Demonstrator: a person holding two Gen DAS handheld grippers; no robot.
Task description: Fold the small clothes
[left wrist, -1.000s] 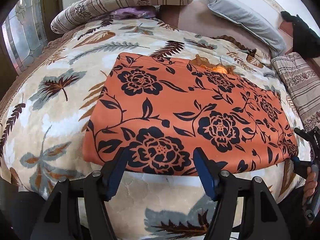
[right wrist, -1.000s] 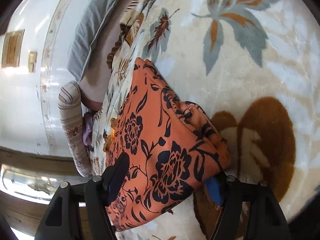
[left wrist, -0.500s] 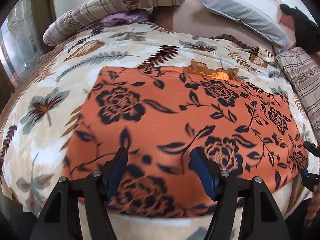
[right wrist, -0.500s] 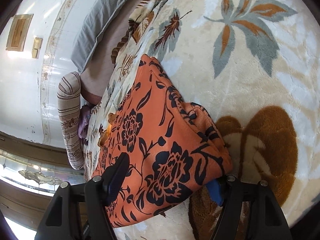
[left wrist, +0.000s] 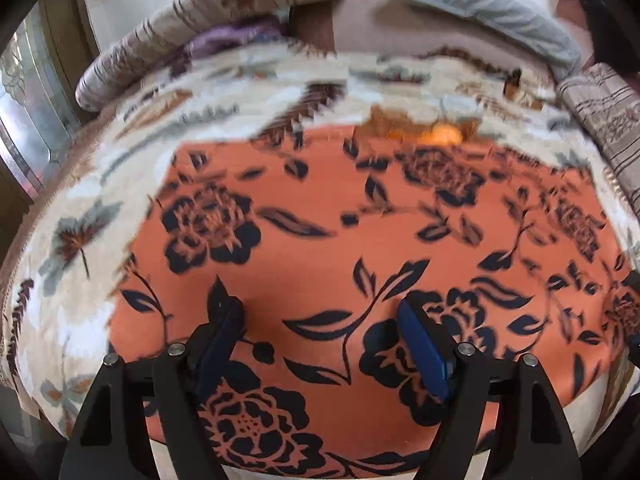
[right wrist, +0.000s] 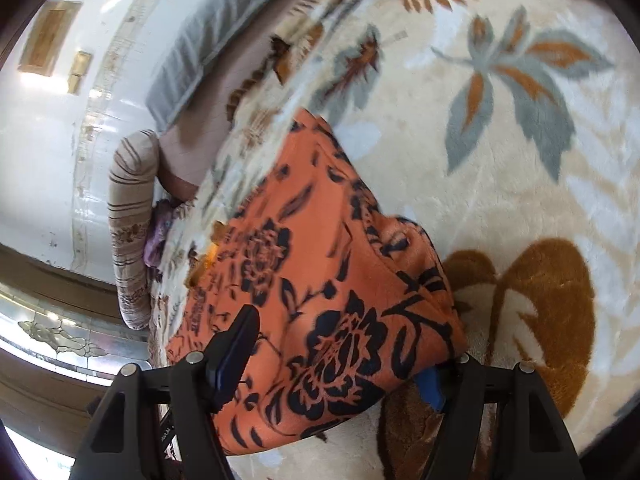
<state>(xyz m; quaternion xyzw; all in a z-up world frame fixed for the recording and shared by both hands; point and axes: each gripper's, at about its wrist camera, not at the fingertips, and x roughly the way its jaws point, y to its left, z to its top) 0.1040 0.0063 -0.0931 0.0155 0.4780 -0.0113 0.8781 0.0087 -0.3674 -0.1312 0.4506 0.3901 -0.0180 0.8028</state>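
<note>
So I'm working over a bed (left wrist: 80,184) with a fluffy cream blanket (right wrist: 500,208) on it, all grey and rust leaves plus one big brown leaf (right wrist: 548,312) near my right side. Going left to right in the left wrist view: some patterned glass (left wrist: 24,120) is showing at the far left, then a striped bolster (left wrist: 224,28) is lying along the head of the bed with something purple (left wrist: 232,36) tucked under it, then a grey pillow (left wrist: 480,12), and a striped cushion (left wrist: 608,120) is sitting over at the right edge. A white wall is running behind all that. The far half of this view is smeared, so I'm not reading small details there.

The orange floral garment (left wrist: 360,248) is lying spread flat in the middle of the blanket, big black roses and leaves all over it, with a brighter orange bit (left wrist: 444,134) peeking out at its far edge.

My left gripper (left wrist: 320,340) is hovering right above the near part of the cloth, jaws wide apart, nothing between them.

My right gripper (right wrist: 340,360) is at the garment's (right wrist: 312,280) bunched, layered corner. Its jaws are spread wide with the cloth sitting between them, upper one above the fabric, blue lower one tucked underneath, not pinching it.
</note>
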